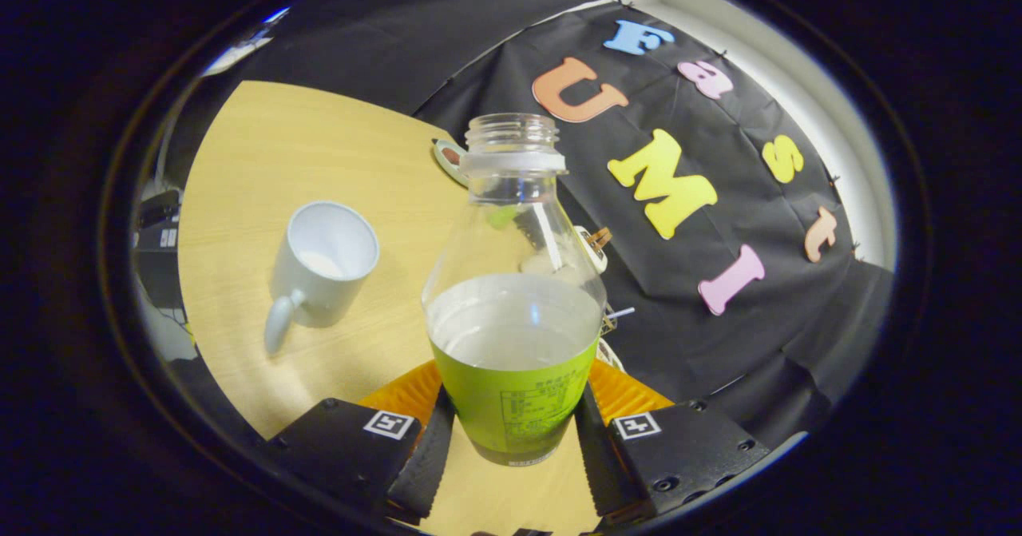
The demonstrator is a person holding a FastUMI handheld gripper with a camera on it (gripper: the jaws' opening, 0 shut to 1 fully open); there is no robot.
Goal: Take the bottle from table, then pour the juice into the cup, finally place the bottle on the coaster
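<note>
I've got the bottle (pixel 511 304) clamped low on its label between my fingers (pixel 419 456), over the coaster (pixel 631 396). Open top, thin slippery plastic, half full: squeeze gently.

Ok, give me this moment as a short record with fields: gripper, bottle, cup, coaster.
gripper: gripper shut on the bottle, one finger on each side of its label
bottle: bottle upright, uncapped, part full of pale liquid
cup: white cup on the table, apart from the bottle, handle toward the fingers
coaster: orange coaster just behind the bottle's base
</note>
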